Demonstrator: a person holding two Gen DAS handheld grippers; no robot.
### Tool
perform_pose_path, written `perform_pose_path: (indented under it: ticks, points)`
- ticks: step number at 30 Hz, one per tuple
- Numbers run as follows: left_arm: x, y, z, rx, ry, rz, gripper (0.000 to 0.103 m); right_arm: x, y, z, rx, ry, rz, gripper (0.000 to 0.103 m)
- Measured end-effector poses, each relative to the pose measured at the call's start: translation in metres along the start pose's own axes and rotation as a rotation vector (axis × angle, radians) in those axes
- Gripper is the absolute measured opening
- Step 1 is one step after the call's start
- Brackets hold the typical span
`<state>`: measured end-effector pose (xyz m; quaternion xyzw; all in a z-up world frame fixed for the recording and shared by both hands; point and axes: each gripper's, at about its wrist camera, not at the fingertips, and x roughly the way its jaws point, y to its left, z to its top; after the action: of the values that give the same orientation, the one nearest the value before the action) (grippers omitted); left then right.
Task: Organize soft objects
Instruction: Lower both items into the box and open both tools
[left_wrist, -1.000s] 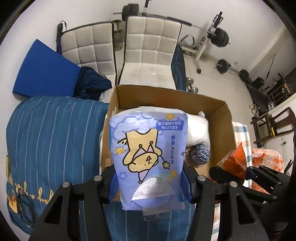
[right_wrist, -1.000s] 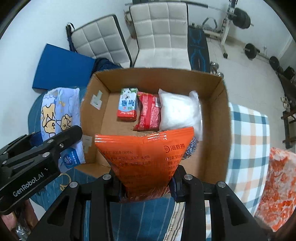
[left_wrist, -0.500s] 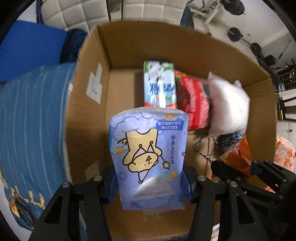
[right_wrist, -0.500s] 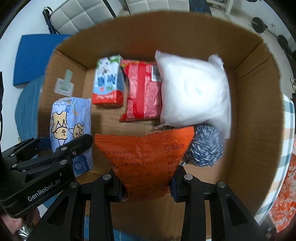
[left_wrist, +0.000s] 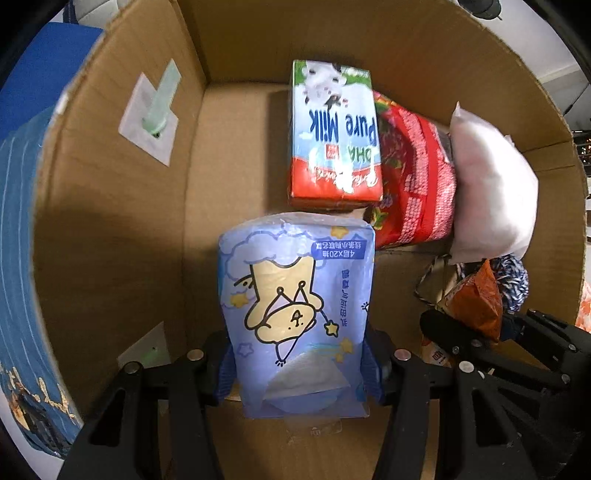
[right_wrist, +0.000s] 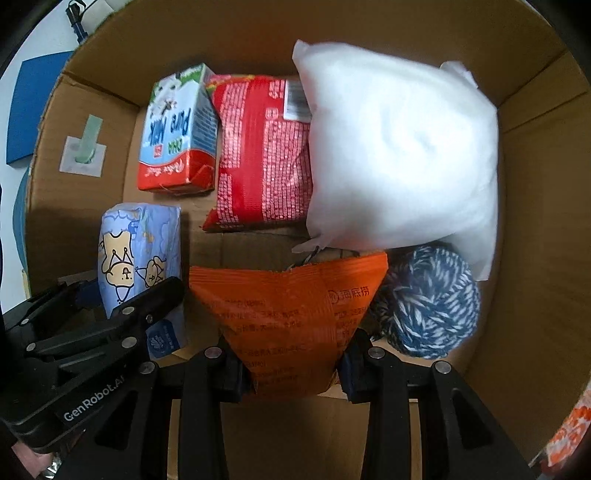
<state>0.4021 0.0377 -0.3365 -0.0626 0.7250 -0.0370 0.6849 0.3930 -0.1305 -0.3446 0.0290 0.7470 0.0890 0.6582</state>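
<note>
Left wrist: left gripper (left_wrist: 299, 363) clamps the tissue pack (left_wrist: 295, 314); a second ago it was above the box (left_wrist: 110, 192) rim, now it's down inside — just short of the milk carton (left_wrist: 334, 133).
Right wrist: right gripper (right_wrist: 293, 373) grips the orange bag (right_wrist: 291, 317), also lowered in beside the yarn (right_wrist: 428, 302), below the pillow (right_wrist: 399, 155); release looks next.
</note>
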Motion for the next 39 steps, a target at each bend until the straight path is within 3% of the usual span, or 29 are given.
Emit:
perform_pose_path:
  ticks: [14,29,32,34,39]
  points:
    - [0.01,0.006,-0.002,0.022,0.016,0.034,0.053,0.018,0.0,-0.002,-0.011,0.033,-0.018,0.041]
    - [-0.018,-0.021,-0.006,0.032,-0.054,0.053,0.058,-0.025,0.008,0.002,-0.002,-0.021,-0.036,0.07]
    - [-0.027,-0.025,-0.011,0.026,-0.085,0.055,0.069,-0.038,0.011,0.0,-0.004,-0.053,-0.055,0.079]
    - [-0.036,-0.029,-0.013,0.031,-0.127,0.083,0.082,-0.047,0.01,-0.001,0.0,-0.071,-0.063,0.087]
    - [-0.054,-0.03,-0.019,0.022,-0.191,0.106,0.094,-0.066,0.006,-0.004,0.01,-0.109,-0.067,0.1]
